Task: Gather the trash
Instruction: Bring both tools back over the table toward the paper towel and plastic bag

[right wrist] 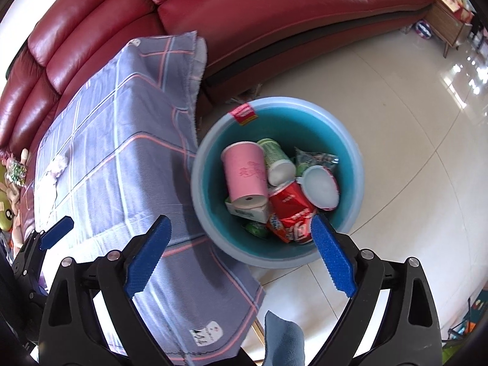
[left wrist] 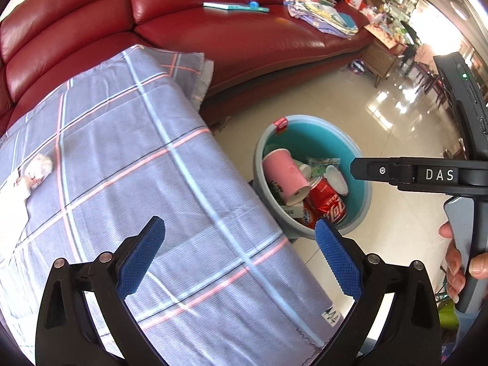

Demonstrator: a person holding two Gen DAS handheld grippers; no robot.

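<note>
Where the teal bin point(right wrist: 350, 158) stands on the tiled floor point(right wrist: 411, 122) just beside the plaid-covered table point(right wrist: 122, 158), we see a pink paper cup point(right wrist: 245, 177), a red cola can point(right wrist: 291, 210) and a white lid point(right wrist: 321, 189) lying inside. We hold our right gripper point(right wrist: 241, 253) above it, jaws spread and empty. Our left gripper point(left wrist: 241, 259) hovers over the cloth, likewise spread, with crumpled tissue point(left wrist: 38, 172) farther along the tabletop.

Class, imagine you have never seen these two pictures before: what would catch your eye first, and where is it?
First, the teal bin on the tiled floor beside the cloth-covered table, holding a pink cup and a crushed red can. Next, the plaid cloth with a crumpled tissue lying at its left side. Behind both runs the glossy red sofa.
</note>
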